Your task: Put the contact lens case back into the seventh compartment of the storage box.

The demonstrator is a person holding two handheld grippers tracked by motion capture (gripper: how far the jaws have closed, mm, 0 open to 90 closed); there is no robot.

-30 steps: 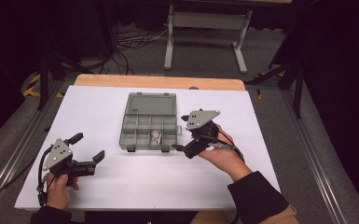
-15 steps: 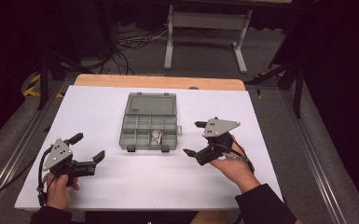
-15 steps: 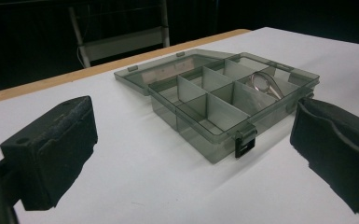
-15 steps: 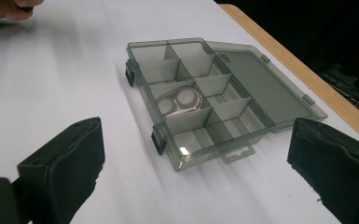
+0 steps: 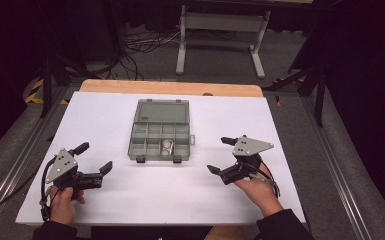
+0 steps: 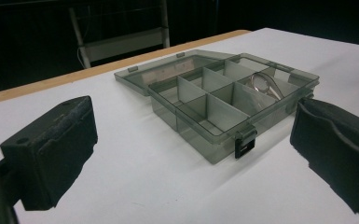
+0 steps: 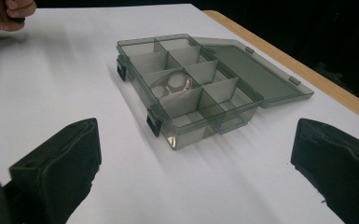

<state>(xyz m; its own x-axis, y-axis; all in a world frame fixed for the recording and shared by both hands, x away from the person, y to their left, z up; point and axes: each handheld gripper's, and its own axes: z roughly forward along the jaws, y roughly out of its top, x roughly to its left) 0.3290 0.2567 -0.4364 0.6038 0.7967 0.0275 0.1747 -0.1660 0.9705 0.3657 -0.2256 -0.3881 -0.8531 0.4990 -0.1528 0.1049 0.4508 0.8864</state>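
Organizer box (image 5: 160, 134) open on white table (image 5: 105, 120), left gripper (image 5: 94, 161) jaws wide, right gripper (image 5: 220, 155) jaws just widened, empty

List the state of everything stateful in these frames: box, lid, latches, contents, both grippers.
compartment box: open, flat on the white table
lid: swung fully back, lying flat behind the box
latches: two, undone, on the front wall
metal ring: lying in a front-row compartment; the compartments beside it look empty
left gripper: open, nothing between its fingers
right gripper: open, nothing between its fingers
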